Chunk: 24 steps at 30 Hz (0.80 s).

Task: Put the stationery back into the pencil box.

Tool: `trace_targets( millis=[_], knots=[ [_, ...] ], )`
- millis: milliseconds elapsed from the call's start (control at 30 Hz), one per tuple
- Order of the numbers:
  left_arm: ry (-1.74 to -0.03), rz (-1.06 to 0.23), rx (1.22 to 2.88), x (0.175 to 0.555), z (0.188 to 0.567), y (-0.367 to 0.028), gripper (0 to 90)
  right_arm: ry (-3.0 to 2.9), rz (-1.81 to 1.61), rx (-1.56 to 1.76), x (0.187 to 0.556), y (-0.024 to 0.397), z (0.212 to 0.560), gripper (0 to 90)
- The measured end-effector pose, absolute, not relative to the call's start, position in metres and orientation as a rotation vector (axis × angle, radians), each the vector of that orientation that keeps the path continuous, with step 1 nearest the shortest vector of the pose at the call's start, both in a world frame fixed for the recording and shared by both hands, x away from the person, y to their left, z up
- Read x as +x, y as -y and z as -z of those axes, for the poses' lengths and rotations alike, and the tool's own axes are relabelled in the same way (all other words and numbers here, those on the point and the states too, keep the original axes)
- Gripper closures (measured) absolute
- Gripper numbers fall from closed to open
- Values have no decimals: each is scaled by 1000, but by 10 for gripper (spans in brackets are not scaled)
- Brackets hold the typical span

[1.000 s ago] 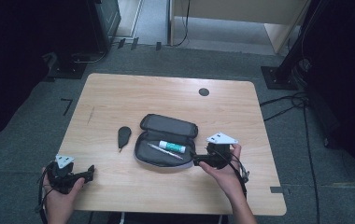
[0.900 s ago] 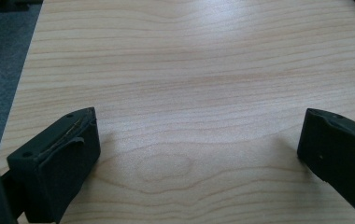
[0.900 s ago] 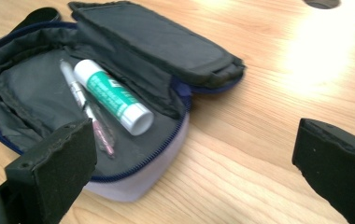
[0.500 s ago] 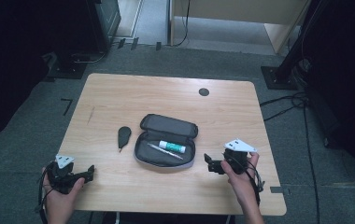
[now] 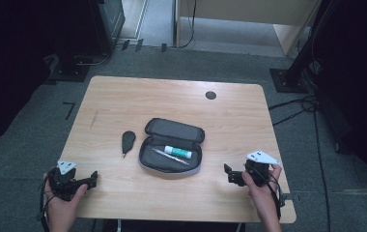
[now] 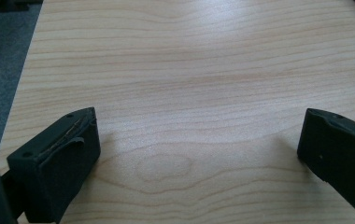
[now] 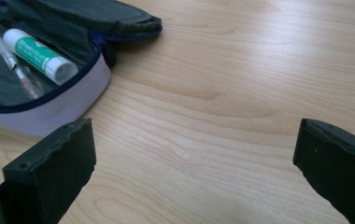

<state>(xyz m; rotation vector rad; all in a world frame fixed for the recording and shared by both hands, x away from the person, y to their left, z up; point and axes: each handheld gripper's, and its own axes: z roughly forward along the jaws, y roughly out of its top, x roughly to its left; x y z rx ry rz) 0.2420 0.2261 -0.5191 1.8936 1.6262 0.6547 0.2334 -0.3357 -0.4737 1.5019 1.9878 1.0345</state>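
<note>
An open dark pencil case [image 5: 172, 131] with a pale lining lies mid-table; it holds a green-and-white glue stick [image 5: 178, 152] and a pen [image 5: 169, 157]. In the right gripper view the case [image 7: 59, 109] is at upper left, with the glue stick [image 7: 40, 53] and pen [image 7: 17, 70] inside. My right gripper [image 5: 229, 174] stands open to the right of the case and apart from it, its jaws [image 7: 194, 163] wide over bare wood. At the front left corner my left gripper [image 5: 92, 178] is open [image 6: 199, 149] and holds nothing.
A small dark teardrop-shaped object [image 5: 128, 140] lies just left of the case. A round black cable port [image 5: 211, 95] sits at the back of the wooden table [image 5: 123, 96]. Dark stands and cables surround the table on the grey floor.
My right gripper has drawn back from the case's right end toward the table's front right. The left gripper has stayed put.
</note>
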Motion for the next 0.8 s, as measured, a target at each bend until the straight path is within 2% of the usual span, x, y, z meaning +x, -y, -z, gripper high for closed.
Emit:
trace_targets(
  millis=[800],
  knots=[
    [-1626, -654, 1894, 242, 519, -226, 0, -1926, -929, 1613, 211, 385, 499, 0]
  ],
)
